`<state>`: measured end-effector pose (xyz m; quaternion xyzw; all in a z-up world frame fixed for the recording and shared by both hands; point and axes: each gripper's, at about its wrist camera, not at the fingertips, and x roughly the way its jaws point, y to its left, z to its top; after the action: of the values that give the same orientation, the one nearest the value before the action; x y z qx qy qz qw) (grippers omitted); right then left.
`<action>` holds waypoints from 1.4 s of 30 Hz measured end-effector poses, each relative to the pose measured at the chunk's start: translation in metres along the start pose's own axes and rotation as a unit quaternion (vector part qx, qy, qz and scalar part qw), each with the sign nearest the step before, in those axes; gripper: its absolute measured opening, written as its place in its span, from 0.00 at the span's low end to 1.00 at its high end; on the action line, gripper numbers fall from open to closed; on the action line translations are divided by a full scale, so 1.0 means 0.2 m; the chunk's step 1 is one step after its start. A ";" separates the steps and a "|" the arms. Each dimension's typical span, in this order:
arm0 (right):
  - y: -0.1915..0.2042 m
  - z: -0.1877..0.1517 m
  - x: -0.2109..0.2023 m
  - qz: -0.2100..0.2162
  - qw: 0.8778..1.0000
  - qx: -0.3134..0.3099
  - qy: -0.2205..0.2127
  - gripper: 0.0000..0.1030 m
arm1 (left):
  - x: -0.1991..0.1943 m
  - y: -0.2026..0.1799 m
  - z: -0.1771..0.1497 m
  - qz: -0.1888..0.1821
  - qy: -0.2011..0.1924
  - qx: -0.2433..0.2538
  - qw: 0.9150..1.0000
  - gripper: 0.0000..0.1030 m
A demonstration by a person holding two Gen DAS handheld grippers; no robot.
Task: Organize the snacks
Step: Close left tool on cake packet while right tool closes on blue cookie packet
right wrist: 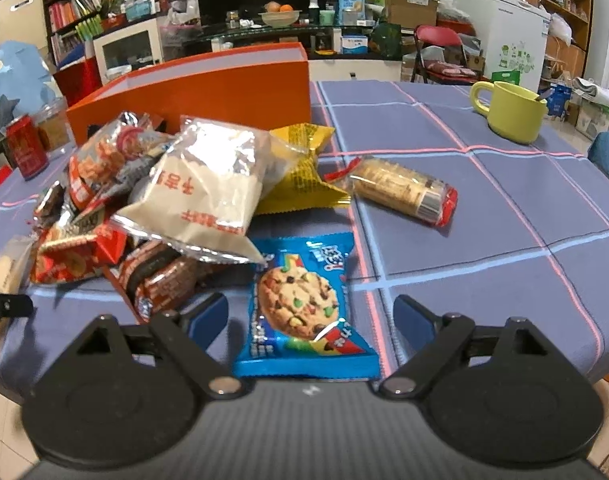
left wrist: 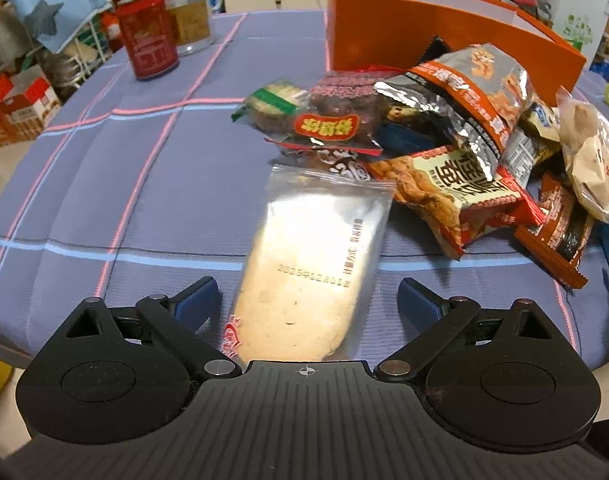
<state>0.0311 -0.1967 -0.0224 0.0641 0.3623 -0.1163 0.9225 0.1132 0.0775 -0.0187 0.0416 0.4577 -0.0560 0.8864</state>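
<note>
Left gripper [left wrist: 308, 300] gaping around clear rice-cracker packet [left wrist: 304, 264], pads not touching. Right gripper [right wrist: 310, 316] likewise wide over blue cookie packet [right wrist: 300, 300]. Best to centre each packet, pinch mid-body, lift toward orange box [right wrist: 208, 88] at 11 o'clock.

Snacks [right wrist: 208, 200], box [right wrist: 208, 92] on table [right wrist: 504, 220]

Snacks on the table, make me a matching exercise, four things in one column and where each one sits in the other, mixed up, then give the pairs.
Things:
1. blue cookie packet
2. clear rice cracker packet
3. red can
4. yellow-green mug

Places:
A. far right part of the table, in the right wrist view
B. between the open fingers of the left gripper
C. far left, beside a clear jar
D. between the open fingers of the right gripper

Pairs: 1-D, 2-B, 3-C, 4-A
</note>
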 end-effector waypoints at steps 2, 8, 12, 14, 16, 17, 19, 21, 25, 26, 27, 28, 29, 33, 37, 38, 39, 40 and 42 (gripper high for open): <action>0.00 0.00 0.00 0.002 1.000 0.001 0.005 0.88 | 0.00 -0.01 0.00 0.005 0.000 0.006 1.000 0.83; 0.00 -0.01 0.01 0.005 1.000 -0.001 0.011 0.88 | 0.01 -0.01 0.00 0.009 0.000 0.004 1.000 0.85; 0.00 -0.01 0.03 0.006 1.000 -0.006 0.022 0.87 | 0.01 0.01 0.00 0.002 0.004 -0.009 1.000 0.84; 0.01 -0.02 0.03 0.003 1.000 -0.013 0.021 0.87 | 0.01 0.03 -0.01 0.004 0.004 -0.014 1.000 0.83; 0.01 -0.02 0.03 0.003 1.000 -0.018 0.019 0.87 | 0.01 0.05 -0.01 0.005 0.002 -0.019 1.000 0.82; 0.01 -0.02 0.03 0.003 1.000 -0.022 0.018 0.87 | 0.00 0.06 -0.02 0.003 0.002 -0.021 1.000 0.82; 0.01 -0.03 0.03 0.005 1.000 -0.024 0.014 0.87 | 0.00 0.06 -0.02 0.001 -0.002 -0.022 1.000 0.84; 0.00 -0.03 0.03 0.006 1.000 -0.025 0.010 0.87 | 0.01 0.06 -0.03 0.003 -0.008 -0.027 1.000 0.87; 0.00 -0.03 0.03 0.005 1.000 -0.025 0.010 0.82 | 0.01 0.04 -0.05 -0.004 -0.017 -0.016 1.000 0.90; 0.00 -0.03 0.02 0.004 1.000 -0.025 0.009 0.78 | 0.01 0.04 -0.04 -0.006 -0.017 -0.014 1.000 0.90; 0.00 -0.03 0.02 0.005 1.000 -0.025 0.008 0.76 | 0.01 0.04 -0.04 -0.006 -0.018 -0.014 1.000 0.90; -0.01 -0.03 0.02 0.005 1.000 -0.025 0.008 0.76 | 0.01 0.04 -0.04 -0.005 -0.019 -0.015 1.000 0.90; -0.01 -0.03 0.02 0.006 1.000 -0.024 0.008 0.76 | 0.02 0.04 -0.04 -0.005 -0.019 -0.015 1.000 0.90; -0.01 -0.03 0.02 0.006 1.000 -0.025 0.008 0.76 | 0.02 0.05 -0.02 -0.009 -0.008 -0.010 1.000 0.90; -0.01 -0.02 0.02 0.007 1.000 -0.026 0.011 0.76 | 0.03 0.10 -0.01 0.004 -0.005 -0.034 0.999 0.90; -0.01 -0.02 0.02 0.007 1.000 -0.026 0.011 0.76 | 0.03 0.10 0.00 0.004 -0.006 -0.038 0.999 0.90; -0.01 -0.03 0.01 0.007 1.000 -0.027 0.011 0.76 | 0.03 0.10 0.00 0.002 -0.008 -0.039 0.999 0.90; -0.01 -0.03 0.01 0.008 1.000 -0.027 0.011 0.76 | 0.03 0.10 0.00 0.003 -0.009 -0.038 0.999 0.90; -0.01 -0.03 0.01 0.008 1.000 -0.027 0.011 0.76 | 0.03 0.08 0.01 0.009 -0.011 -0.028 1.000 0.90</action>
<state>0.0293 -0.1980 -0.0282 0.0437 0.3751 -0.0982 0.9207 0.1202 0.0930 -0.0233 0.0206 0.4492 -0.0359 0.8925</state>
